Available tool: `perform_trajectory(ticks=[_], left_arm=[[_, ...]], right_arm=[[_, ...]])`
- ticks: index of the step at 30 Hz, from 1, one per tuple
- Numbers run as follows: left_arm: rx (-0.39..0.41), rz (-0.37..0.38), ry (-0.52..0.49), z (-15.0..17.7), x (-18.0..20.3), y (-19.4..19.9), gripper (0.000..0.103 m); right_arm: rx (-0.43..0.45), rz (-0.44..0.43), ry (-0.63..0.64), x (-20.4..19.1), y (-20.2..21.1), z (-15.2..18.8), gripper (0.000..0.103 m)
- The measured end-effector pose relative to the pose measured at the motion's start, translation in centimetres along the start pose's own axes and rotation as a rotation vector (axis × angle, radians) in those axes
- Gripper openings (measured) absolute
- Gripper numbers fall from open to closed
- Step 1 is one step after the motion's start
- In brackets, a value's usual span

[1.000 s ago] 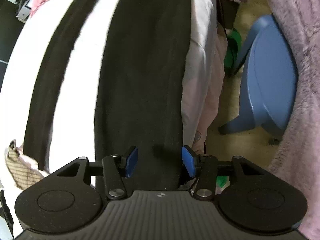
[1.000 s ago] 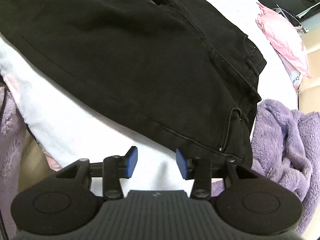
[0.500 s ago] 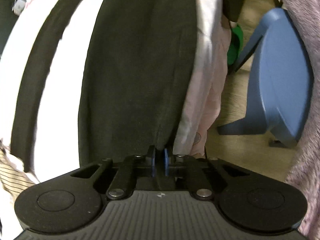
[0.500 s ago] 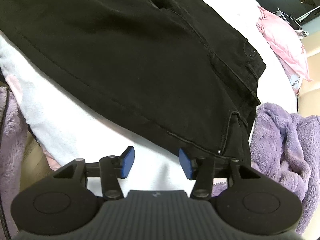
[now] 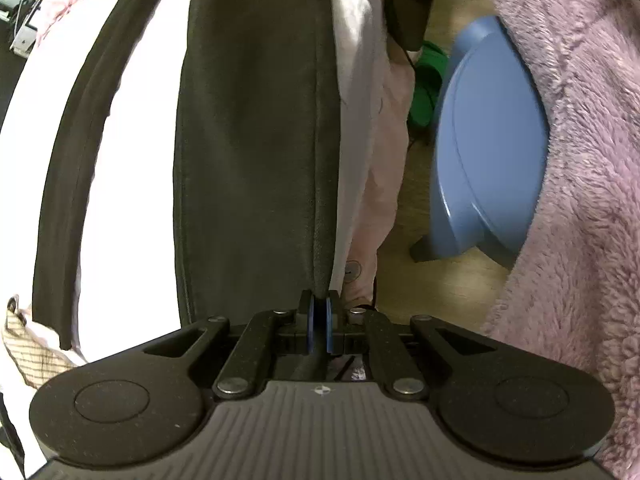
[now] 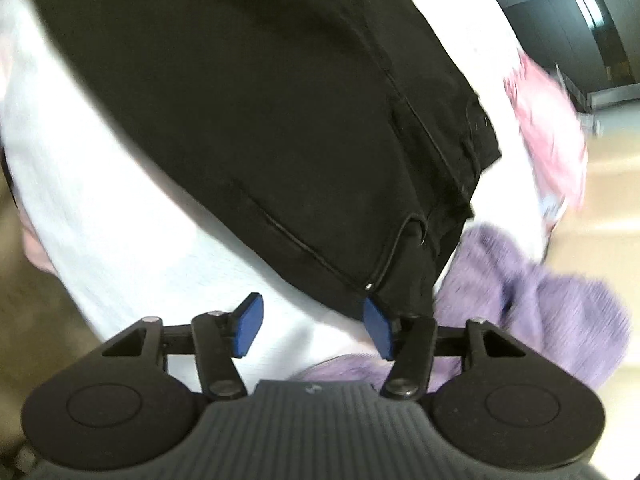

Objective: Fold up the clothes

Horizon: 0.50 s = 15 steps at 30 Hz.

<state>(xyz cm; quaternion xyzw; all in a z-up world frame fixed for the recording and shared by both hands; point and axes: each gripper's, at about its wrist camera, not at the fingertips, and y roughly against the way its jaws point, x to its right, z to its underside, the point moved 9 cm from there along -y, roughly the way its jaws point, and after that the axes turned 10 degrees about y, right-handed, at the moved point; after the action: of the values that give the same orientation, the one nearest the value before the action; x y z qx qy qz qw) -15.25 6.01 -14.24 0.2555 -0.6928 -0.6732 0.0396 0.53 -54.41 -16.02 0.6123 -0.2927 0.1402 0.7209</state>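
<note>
The left gripper (image 5: 319, 322) has its blue pads pressed together on the hem edge of one leg of the black denim trousers (image 5: 256, 128), pinching a fold of the dark cloth between them. From that grip the leg runs straight away across the white bedsheet (image 5: 132, 184), while the second leg curves off along the left side. Just right of the clamped edge a pale pink garment (image 5: 384, 168) hangs over the side of the bed, and beyond it a blue plastic stool (image 5: 484, 152) stands on the wooden floor. A fluffy lilac fleece (image 5: 580, 184) fills the right edge of the view. A beige checked cloth (image 5: 30, 346) lies at the lower left.

The right gripper (image 6: 312, 326) has its blue pads spread wide apart, holding nothing; its right pad sits just at the waistband corner of the trousers (image 6: 280, 112), near a pocket rivet. The trousers lie flat on the sheet (image 6: 132, 240). The purple fleece (image 6: 532, 312) bunches just beside that corner, and a pink garment (image 6: 548, 132), blurred, lies farther off.
</note>
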Motion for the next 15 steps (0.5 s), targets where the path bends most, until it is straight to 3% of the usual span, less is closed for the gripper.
perform_trajectory(ticks=[4,9,11,12,15], left_arm=[[0.000,-0.017,0.032,-0.1,-0.4,0.6,0.003],[0.021,-0.058,0.088,-0.3,-1.1,2.5,0.003],[0.038,-0.078,0.109,-0.6,-1.4,3.3,0.003],[0.048,-0.092,0.115,-1.0,-1.4,3.3,0.003],[0.081,-0.146,0.137,-1.3,-2.6,5.3,0.003]], right_arm=[[0.034,0.041,0.181,-1.8,-1.1,-1.4,0.062],[0.044,0.050,0.210,-2.8,-2.9,-2.6,0.056],[0.014,0.073,0.158,-1.9,-3.3,-2.5,0.040],[-0.004,0.086,0.126,-1.4,-3.4,-2.4,0.024],[0.005,0.114,-0.092,1.5,-2.4,-2.2,0.016]])
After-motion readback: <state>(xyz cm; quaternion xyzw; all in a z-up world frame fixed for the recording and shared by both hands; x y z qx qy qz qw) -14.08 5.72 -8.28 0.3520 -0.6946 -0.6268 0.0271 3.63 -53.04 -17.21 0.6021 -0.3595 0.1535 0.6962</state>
